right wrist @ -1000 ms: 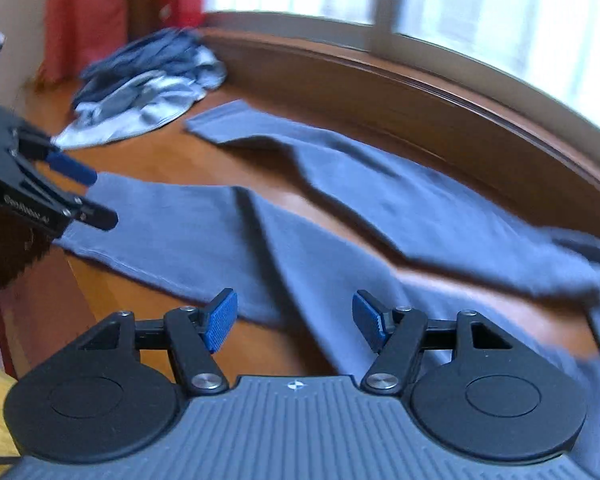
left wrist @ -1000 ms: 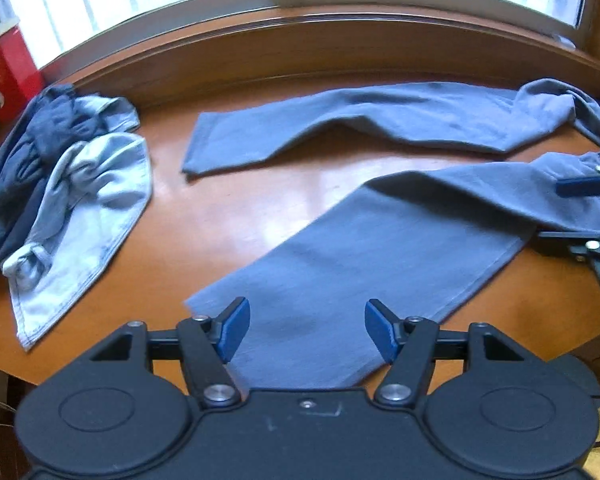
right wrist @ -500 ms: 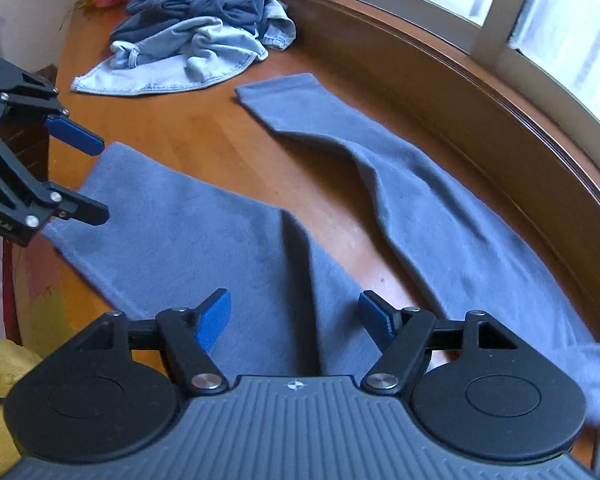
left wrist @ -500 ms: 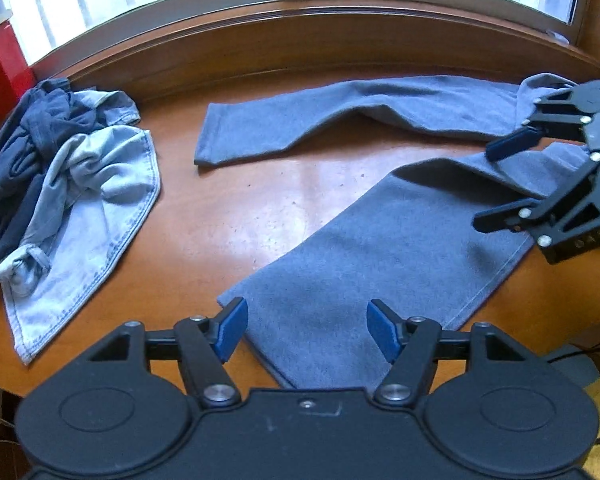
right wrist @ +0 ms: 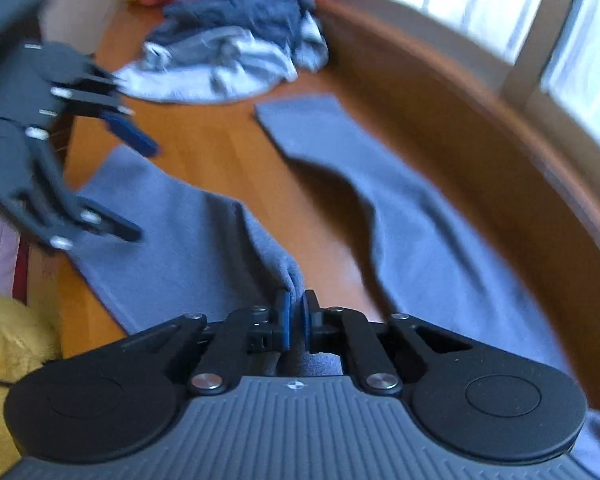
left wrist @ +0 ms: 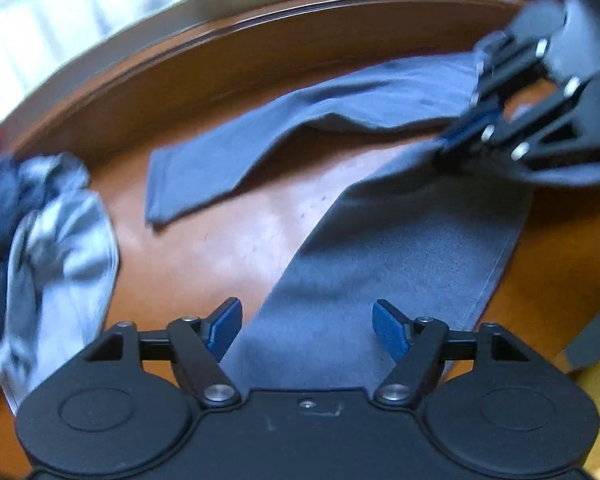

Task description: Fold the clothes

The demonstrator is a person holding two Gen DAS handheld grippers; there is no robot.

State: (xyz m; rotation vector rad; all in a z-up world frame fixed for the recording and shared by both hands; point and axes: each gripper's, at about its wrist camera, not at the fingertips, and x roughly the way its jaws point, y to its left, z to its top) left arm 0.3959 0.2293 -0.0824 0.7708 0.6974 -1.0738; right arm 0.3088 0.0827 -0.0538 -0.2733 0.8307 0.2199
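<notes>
Since half a second ago, the right gripper (right wrist: 295, 316) has gone from wide open above the cloth to pinched tight on a raised fold of the grey-blue trousers (right wrist: 188, 216), with fabric bunched between its blue pads. Seen from the left wrist camera, that gripper (left wrist: 456, 136) now bites the upper part of the near trouser leg.

The left gripper (left wrist: 307, 330) is released, its two blue pads spread well apart. It hovers over the hem end of the near leg, and no fabric sits between the pads. From the right wrist camera it (right wrist: 134, 188) appears at the left, fingers splayed, over the same leg's end.

The trousers (left wrist: 384, 248) lie on a round wooden table (left wrist: 228, 248), their two legs spread apart in a V, with bare wood between them. The far leg runs along the table's raised curved back edge.

A heap of other clothes (left wrist: 48, 232), dark blue and pale denim, lies well apart on the table's left side. Bright windows sit behind the table. Both views are blurred.
</notes>
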